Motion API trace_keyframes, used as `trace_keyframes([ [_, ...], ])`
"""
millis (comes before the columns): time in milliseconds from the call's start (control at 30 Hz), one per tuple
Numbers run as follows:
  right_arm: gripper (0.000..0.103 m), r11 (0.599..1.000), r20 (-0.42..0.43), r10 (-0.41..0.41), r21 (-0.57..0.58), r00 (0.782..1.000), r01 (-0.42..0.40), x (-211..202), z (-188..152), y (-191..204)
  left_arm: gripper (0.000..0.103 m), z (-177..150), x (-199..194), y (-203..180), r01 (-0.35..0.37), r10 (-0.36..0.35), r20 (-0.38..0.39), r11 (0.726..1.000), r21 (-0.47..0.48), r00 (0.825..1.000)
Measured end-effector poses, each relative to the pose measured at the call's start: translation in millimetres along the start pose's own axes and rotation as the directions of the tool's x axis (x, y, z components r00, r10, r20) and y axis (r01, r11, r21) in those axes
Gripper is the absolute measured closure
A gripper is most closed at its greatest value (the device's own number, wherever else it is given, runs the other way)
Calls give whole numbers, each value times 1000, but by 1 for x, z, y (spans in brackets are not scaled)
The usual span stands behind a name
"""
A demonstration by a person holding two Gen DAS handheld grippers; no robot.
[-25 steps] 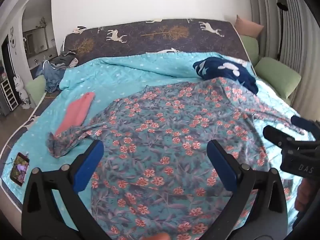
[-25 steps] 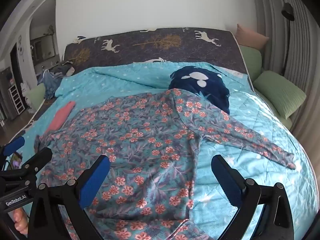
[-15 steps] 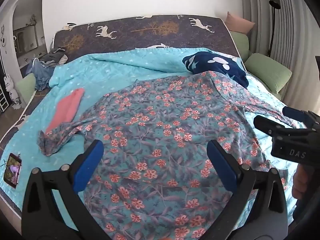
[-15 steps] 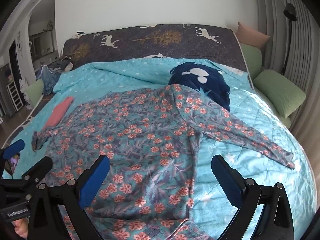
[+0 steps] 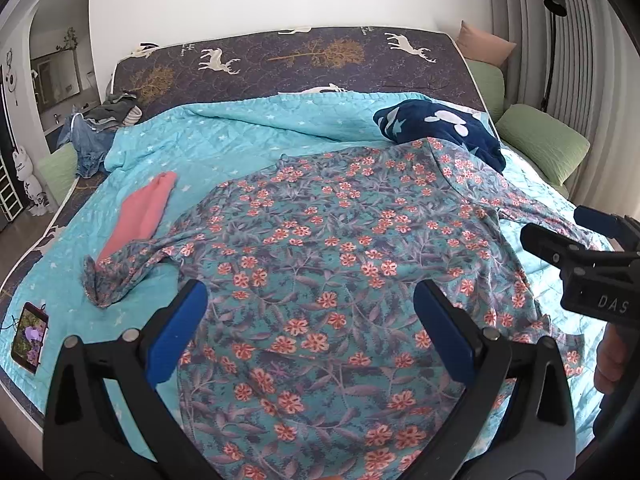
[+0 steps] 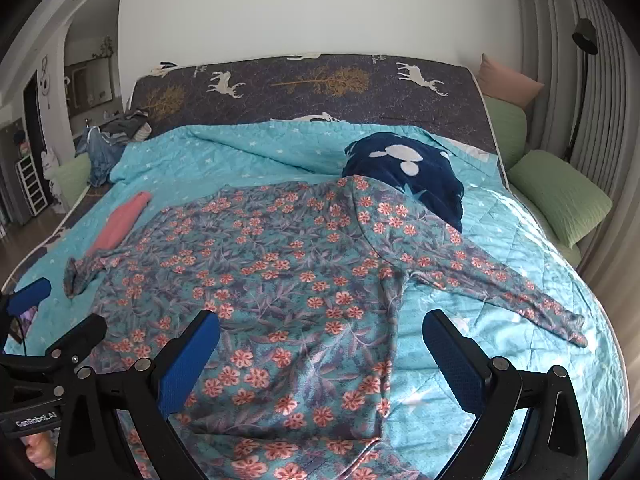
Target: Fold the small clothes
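A long-sleeved floral garment point(image 5: 320, 264) point(image 6: 280, 272), teal with coral flowers, lies spread flat on the blue quilt point(image 5: 224, 148) point(image 6: 500, 248). Its left sleeve point(image 5: 120, 268) is bunched near a pink cloth; its right sleeve point(image 6: 500, 284) stretches straight out to the right. My left gripper point(image 5: 310, 320) hovers open above the garment's lower body, nothing between its blue pads. My right gripper point(image 6: 320, 344) is open too, over the lower right side of the garment and the quilt. Each gripper shows at the edge of the other's view.
A folded pink cloth point(image 5: 142, 208) lies left of the garment. A navy blanket point(image 5: 440, 128) sits at the garment's top right. A phone point(image 5: 30, 336) rests near the bed's left edge. Green cushions point(image 6: 560, 196) line the right side; jeans point(image 5: 86, 140) are heaped at the back left.
Both views have pulled back and risen slightly, so the garment sits lower and looks smaller. The garment has not moved and both grippers stay open.
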State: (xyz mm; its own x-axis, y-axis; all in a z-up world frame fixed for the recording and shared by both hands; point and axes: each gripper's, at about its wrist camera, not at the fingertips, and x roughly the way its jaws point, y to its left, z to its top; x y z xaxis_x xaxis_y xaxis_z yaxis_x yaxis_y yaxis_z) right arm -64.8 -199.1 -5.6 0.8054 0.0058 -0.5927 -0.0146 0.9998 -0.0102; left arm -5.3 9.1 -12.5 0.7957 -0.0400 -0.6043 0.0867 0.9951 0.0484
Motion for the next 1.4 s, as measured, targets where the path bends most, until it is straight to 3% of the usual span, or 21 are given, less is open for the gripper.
trace_keyframes([
  [1400, 0, 1000, -67, 26, -14, 997, -27, 9, 3, 16, 1, -6, 14, 10, 18, -19, -13, 998, -53, 1000],
])
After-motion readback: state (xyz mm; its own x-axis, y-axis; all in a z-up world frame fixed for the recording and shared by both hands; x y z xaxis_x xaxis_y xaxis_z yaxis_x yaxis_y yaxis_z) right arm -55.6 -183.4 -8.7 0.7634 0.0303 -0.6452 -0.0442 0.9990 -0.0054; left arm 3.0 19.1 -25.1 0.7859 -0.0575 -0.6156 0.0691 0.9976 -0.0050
